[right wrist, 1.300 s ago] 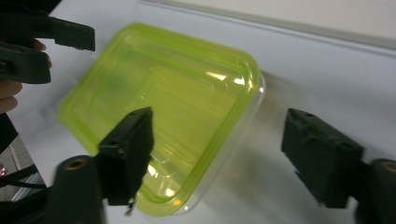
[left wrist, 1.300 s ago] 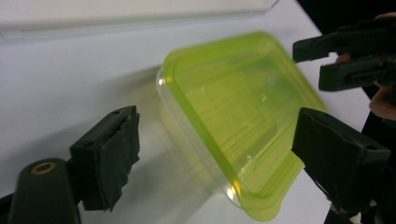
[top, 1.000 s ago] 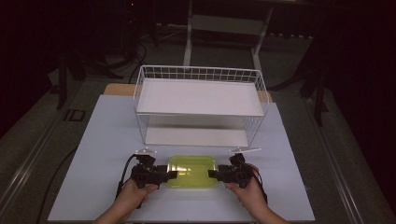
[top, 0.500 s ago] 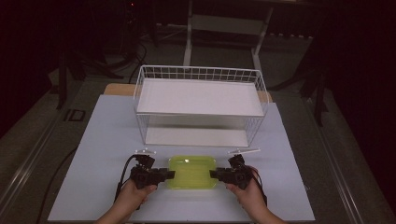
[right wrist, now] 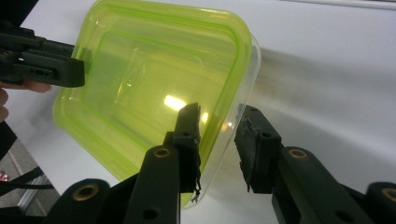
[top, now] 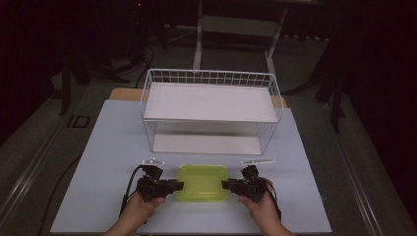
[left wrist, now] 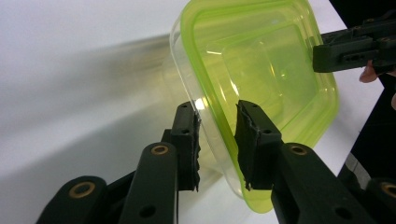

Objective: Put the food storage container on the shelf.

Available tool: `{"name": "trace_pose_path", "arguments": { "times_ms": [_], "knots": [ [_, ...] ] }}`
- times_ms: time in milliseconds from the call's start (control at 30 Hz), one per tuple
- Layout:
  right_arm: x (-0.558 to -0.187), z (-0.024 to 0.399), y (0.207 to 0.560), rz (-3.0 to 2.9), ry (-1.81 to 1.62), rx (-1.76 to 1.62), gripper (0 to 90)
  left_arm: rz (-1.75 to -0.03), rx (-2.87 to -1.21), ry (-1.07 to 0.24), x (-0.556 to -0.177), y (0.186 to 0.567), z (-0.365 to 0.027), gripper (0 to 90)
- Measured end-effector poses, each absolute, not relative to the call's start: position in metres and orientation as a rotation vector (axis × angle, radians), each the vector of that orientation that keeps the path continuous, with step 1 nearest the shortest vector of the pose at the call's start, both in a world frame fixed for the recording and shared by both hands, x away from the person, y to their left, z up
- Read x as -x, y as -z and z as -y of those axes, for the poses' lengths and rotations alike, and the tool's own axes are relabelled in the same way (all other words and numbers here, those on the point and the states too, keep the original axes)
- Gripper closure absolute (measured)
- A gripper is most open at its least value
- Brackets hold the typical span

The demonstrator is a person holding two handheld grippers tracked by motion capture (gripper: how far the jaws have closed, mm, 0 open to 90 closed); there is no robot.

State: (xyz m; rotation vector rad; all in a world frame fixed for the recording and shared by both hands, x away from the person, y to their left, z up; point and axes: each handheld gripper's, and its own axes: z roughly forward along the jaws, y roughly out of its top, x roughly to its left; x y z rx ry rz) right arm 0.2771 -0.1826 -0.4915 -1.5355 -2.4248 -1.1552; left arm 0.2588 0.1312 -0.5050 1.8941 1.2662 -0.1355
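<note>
A clear box with a lime-green lid point(top: 202, 183) sits on the white tabletop near the front edge. My left gripper point(top: 179, 186) is at its left end and my right gripper point(top: 225, 185) at its right end. In the left gripper view the jaws point(left wrist: 217, 109) straddle the box's rim point(left wrist: 210, 121), one pad on the clear wall and one on the lid. In the right gripper view the jaws point(right wrist: 219, 112) clamp the opposite rim point(right wrist: 229, 93) the same way. Both pairs of jaws have just been closing onto the box.
A white wire basket rack point(top: 206, 73) with a flat white shelf stands behind the box, mid-table. The white tabletop point(top: 108, 147) stretches out on both sides. Dark floor and stands surround the table. A hand holds each gripper at the front edge.
Both grippers' jaws have narrowed onto the ends of the box. The hands and the box have stayed in place.
</note>
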Motion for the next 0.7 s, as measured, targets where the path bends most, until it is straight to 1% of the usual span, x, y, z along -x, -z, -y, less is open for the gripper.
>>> {"name": "trace_pose_path", "arguments": {
  "times_ms": [100,233,333,433,600,700],
  "knots": [
    [-0.273,0.183,0.490,2.411,1.161,1.538,73.0,-1.277,-1.878,0.157,-0.254,0.504,-0.131,73.5],
    [-0.267,0.182,0.487,2.402,1.142,1.521,74.8,-1.292,-1.876,0.127,-0.246,0.501,-0.129,77.0],
    [-0.264,0.182,0.484,2.409,1.150,1.518,76.9,-1.300,-1.844,0.123,-0.245,0.498,-0.131,79.7],
    [-0.264,0.184,0.480,2.403,1.182,1.523,77.1,-1.279,-1.838,0.094,-0.246,0.492,-0.129,79.7],
    [-0.271,0.190,0.465,2.395,1.265,1.543,78.2,-1.263,-1.807,0.096,-0.255,0.484,-0.125,79.7],
    [-0.275,0.194,0.458,2.393,1.305,1.559,78.6,-1.242,-1.798,0.075,-0.261,0.479,-0.122,79.7]
  ]
}}
